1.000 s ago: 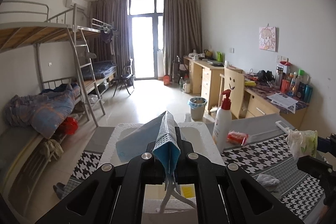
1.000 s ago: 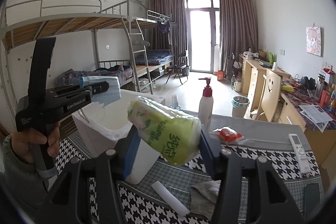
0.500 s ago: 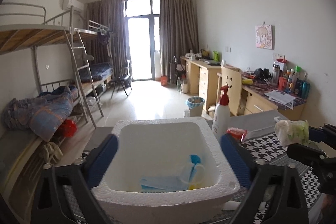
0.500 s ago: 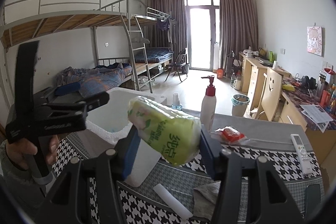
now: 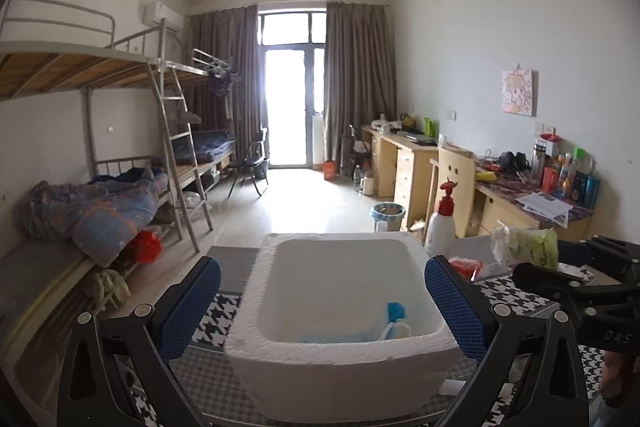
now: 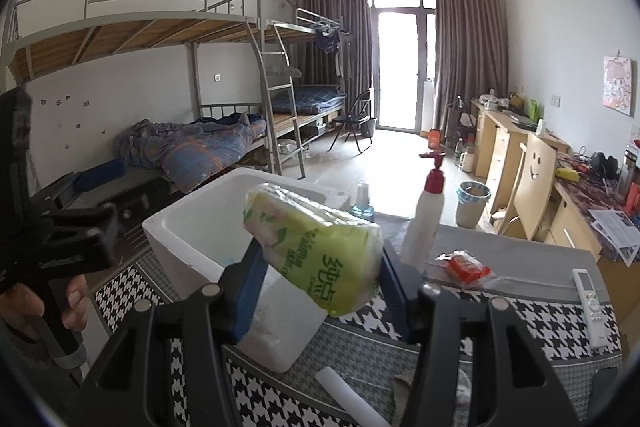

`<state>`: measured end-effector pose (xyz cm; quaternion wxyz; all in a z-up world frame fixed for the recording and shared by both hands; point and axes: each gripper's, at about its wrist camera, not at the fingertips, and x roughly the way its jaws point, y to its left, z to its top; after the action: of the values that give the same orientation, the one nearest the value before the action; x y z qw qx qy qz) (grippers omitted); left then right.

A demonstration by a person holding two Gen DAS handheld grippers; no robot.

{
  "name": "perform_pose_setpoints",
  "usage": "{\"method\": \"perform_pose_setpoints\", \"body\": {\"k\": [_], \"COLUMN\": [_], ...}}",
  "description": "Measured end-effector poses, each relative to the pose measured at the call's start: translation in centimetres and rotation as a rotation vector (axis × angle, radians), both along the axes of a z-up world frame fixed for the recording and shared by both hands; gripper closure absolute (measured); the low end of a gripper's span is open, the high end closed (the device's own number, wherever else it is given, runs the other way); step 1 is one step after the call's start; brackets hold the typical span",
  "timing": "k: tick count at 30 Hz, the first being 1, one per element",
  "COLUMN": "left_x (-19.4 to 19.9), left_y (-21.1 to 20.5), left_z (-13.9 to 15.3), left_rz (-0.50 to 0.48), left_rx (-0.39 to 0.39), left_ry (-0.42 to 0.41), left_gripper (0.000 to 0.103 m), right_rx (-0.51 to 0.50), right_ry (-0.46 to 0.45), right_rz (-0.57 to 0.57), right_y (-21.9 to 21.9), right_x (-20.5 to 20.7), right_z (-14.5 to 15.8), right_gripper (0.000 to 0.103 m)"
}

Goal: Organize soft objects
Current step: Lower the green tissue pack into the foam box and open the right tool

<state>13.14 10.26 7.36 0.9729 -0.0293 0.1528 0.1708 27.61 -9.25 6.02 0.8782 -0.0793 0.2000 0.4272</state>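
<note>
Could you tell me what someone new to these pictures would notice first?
Most striking is the green tissue pack, clamped between the right gripper fingers and held above the table, beside the white foam box. That box fills the left wrist view between the open left gripper fingers, with a blue face mask lying inside it.

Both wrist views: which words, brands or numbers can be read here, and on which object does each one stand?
"纯点": large green characters on the green tissue pack held by the right gripper.
Smaller line of characters beside them on the same pack: too blurred to read.
"DAS": embossed letters, cut off, on the right gripper's body in the left wrist view.
Bottles and papers on the desk: print too small to read.
Pump bottle: no label legible.
</note>
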Motion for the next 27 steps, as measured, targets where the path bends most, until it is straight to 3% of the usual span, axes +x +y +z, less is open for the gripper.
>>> {"method": "perform_pose_setpoints", "body": {"k": [9, 27], "left_x": [-2.0, -3.9], "left_y": [1.0, 1.9], "left_z": [-0.7, -2.2], "left_rz": [0.064, 0.099], "left_rx": [0.002, 0.013], "left_ry": [-0.013, 0.004], "left_gripper": [0.001, 0.001], "right_rx": [-0.004, -0.015], "right_ry": [-0.001, 0.042], "right_rz": [0.04, 0.069], "right_y": [2.0, 4.8], "right_x": [0.0, 0.5], "right_z": [0.0, 0.1], "right_gripper": [0.044, 0.044]}}
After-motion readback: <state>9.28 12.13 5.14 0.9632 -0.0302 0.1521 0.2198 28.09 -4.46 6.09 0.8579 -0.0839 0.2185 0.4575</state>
